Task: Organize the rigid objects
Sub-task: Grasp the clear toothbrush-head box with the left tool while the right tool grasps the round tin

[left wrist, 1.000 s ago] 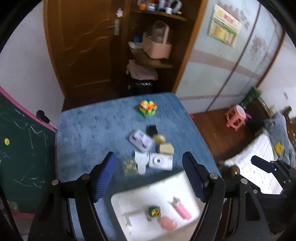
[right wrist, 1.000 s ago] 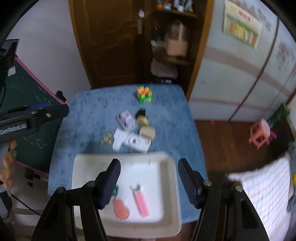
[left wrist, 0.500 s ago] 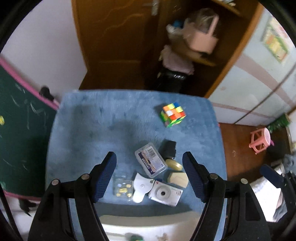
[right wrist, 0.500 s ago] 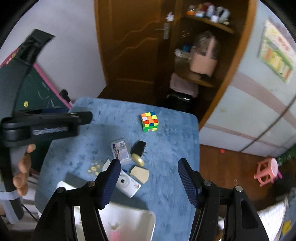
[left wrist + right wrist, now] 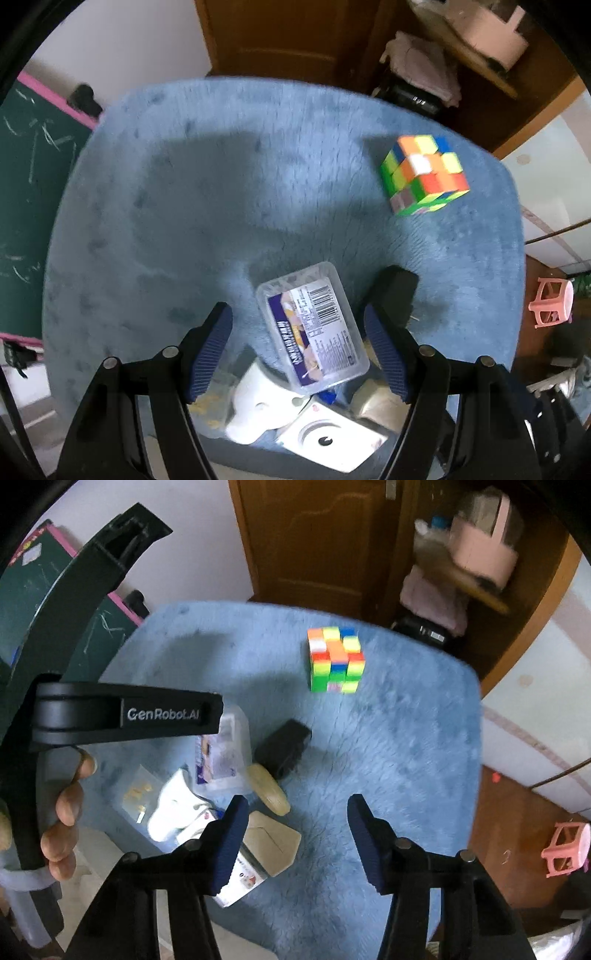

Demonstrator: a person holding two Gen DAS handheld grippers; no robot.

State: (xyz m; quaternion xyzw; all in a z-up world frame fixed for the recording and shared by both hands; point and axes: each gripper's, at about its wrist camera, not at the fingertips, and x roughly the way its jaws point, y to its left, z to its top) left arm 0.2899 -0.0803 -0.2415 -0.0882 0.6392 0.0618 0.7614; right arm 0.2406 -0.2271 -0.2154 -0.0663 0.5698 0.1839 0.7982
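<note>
On the blue furry table top (image 5: 207,206) lie a clear plastic box (image 5: 314,325) with a purple label, a black charger (image 5: 397,291), a white camera (image 5: 328,439), a white holder (image 5: 255,395), a beige block (image 5: 271,843), a tan oval (image 5: 267,788) and a Rubik's cube (image 5: 424,173) at the far right. My left gripper (image 5: 299,350) is open and straddles the clear box from above. My right gripper (image 5: 293,843) is open and empty, above bare table right of the beige block. The cube (image 5: 336,661) lies far ahead of it.
A small clear bag with yellow bits (image 5: 138,794) lies left of the pile. The left gripper's body (image 5: 122,716) crosses the right wrist view. A chalkboard (image 5: 26,184) stands at left. A wooden door (image 5: 325,535), shelves and a pink stool (image 5: 565,847) lie beyond the table.
Both grippers have moved forward and down over the pile of objects. The white tray has dropped out of view. The left gripper now straddles the clear box.
</note>
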